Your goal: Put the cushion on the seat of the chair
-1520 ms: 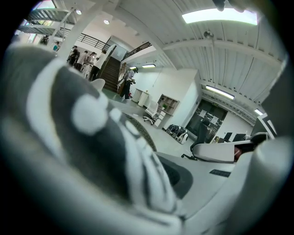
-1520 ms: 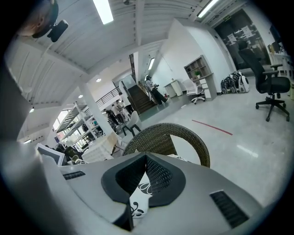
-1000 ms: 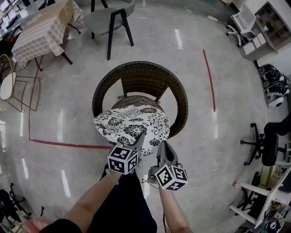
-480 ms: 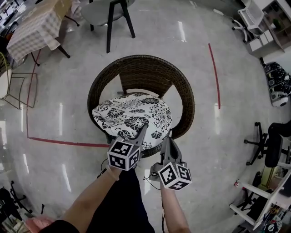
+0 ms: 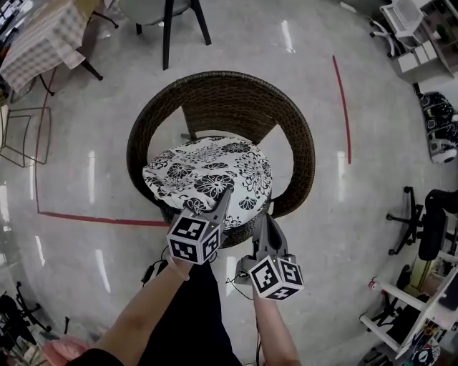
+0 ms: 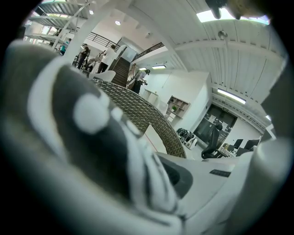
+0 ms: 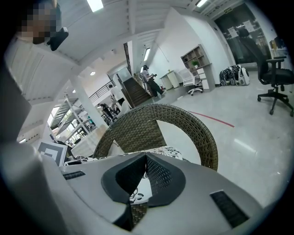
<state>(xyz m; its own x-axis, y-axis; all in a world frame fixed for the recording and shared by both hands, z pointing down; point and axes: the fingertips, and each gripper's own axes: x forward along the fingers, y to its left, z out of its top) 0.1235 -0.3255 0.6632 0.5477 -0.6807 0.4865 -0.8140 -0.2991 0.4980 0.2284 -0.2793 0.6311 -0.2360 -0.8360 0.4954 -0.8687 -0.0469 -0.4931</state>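
Note:
A black-and-white flowered cushion [image 5: 207, 175] lies across the seat of the round brown wicker chair [image 5: 222, 93]. Its near edge reaches over the seat's front. My left gripper [image 5: 223, 201] is shut on that near edge, and in the left gripper view blurred cushion fabric [image 6: 92, 151] fills the space at its jaws, with the chair's back [image 6: 151, 121] behind. My right gripper [image 5: 260, 218] is at the cushion's near right edge. Its pads meet at the tips [image 7: 146, 158], with printed fabric [image 7: 138, 195] showing in the gap under them. The wicker back [image 7: 183, 119] curves beyond.
A table with a checked cloth [image 5: 36, 39] and a grey chair [image 5: 154, 11] stand at the far left. A wire-frame chair [image 5: 18, 136] is at the left edge. Red tape lines [image 5: 343, 107] mark the shiny floor. A black office chair [image 5: 422, 221] and shelves stand at the right.
Both grippers have sunk and moved forward with the cushion. The cushion has come down from a tilt over the chair's front to lie flatter on the seat.

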